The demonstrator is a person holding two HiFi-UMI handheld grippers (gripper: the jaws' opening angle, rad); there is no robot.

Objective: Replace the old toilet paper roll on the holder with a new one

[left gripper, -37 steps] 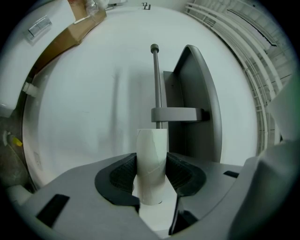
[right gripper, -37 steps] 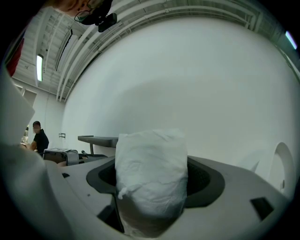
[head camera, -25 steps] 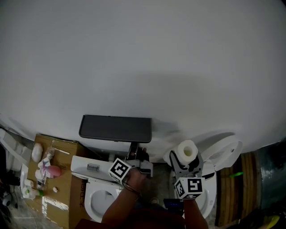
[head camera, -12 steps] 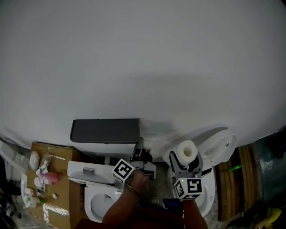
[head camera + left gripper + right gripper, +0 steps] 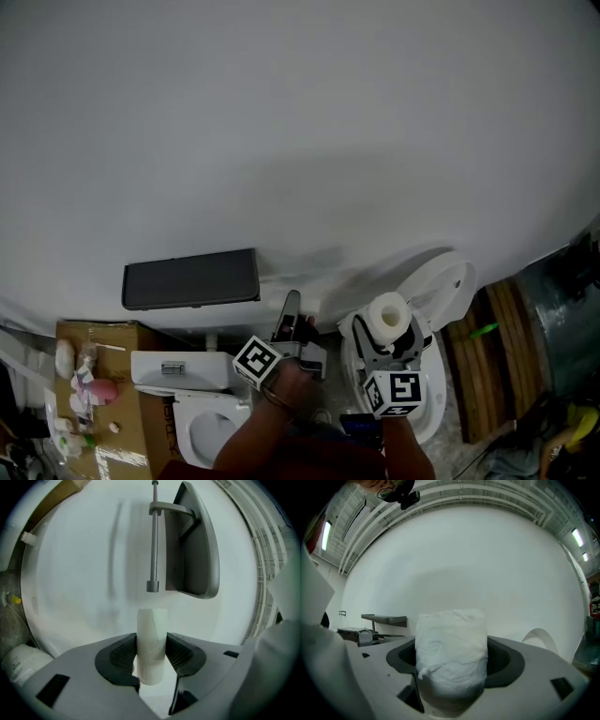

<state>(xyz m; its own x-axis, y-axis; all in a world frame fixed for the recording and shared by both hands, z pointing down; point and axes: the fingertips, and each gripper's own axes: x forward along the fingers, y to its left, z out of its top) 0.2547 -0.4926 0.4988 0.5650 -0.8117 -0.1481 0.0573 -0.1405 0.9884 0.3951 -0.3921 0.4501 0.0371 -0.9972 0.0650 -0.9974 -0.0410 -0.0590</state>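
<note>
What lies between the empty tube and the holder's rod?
Nothing; the left gripper view shows only bare wall between the empty tube and the rod.

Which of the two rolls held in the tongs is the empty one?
The one in the left tongs: a bare, thin tube with no paper. The right tongs hold a fat, full roll.

Head view steeply down from above; both gripper views level, close, same wall (image 5: 487, 564).

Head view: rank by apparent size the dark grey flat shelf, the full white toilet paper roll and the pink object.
dark grey flat shelf, largest
full white toilet paper roll, nearer the camera
pink object, smallest
</note>
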